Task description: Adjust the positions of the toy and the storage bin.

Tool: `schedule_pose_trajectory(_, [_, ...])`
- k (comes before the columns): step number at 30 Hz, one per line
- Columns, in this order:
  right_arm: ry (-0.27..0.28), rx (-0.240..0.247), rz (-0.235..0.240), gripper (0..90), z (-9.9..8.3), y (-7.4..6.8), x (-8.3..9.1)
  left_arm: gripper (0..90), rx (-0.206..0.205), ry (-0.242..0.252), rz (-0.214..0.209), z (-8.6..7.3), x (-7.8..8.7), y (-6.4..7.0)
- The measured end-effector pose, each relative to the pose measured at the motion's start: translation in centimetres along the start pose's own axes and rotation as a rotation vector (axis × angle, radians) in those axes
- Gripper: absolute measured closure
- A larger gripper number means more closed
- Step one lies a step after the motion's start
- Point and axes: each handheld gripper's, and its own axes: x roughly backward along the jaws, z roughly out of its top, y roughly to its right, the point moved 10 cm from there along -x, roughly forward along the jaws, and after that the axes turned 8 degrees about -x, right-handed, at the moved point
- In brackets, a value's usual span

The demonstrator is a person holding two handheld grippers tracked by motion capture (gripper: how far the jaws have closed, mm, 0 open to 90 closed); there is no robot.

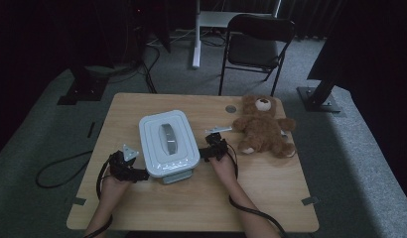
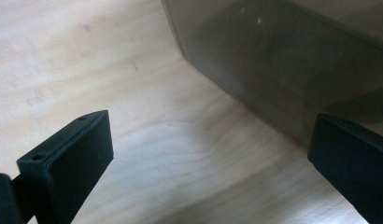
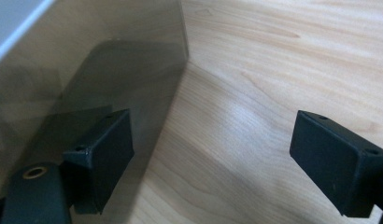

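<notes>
A pale blue-white lidded storage box (image 1: 168,141) with a grey handle sits on the wooden table (image 1: 201,198). My left gripper (image 1: 139,173) is low at the box's near-left side, my right gripper (image 1: 204,152) at its right side. Seen from the left gripper view, my left gripper (image 2: 210,163) is open over bare wood, and the box's translucent grey wall (image 2: 273,70) stands just ahead, close to one jaw. The right gripper view shows my right gripper (image 3: 213,161) open too, one jaw close against the box wall (image 3: 87,74). Nothing lies between either pair of jaws.
A brown teddy bear (image 1: 263,126) lies on the table to the right of the box. A small round grey disc (image 1: 231,108) sits near the far edge. A black folding chair (image 1: 256,47) and stand bases are on the carpet beyond the table.
</notes>
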Motion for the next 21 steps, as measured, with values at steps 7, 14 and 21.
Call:
schedule_pose_trajectory(7, [0.016,-0.002,0.008,12.5,0.2,0.9,0.6,0.9,-0.079,-0.024,0.006,0.1,-0.6,1.7])
schedule_pose_trajectory(14, [0.073,-0.001,-0.022,12.8,1.2,2.0,1.0,1.0,0.11,0.082,0.076,0.7,0.3,-1.5])
schedule_pose_trajectory(21, [0.065,-0.013,-0.03,12.6,2.4,3.0,-0.2,1.0,0.094,0.063,0.113,0.9,-1.3,-4.1])
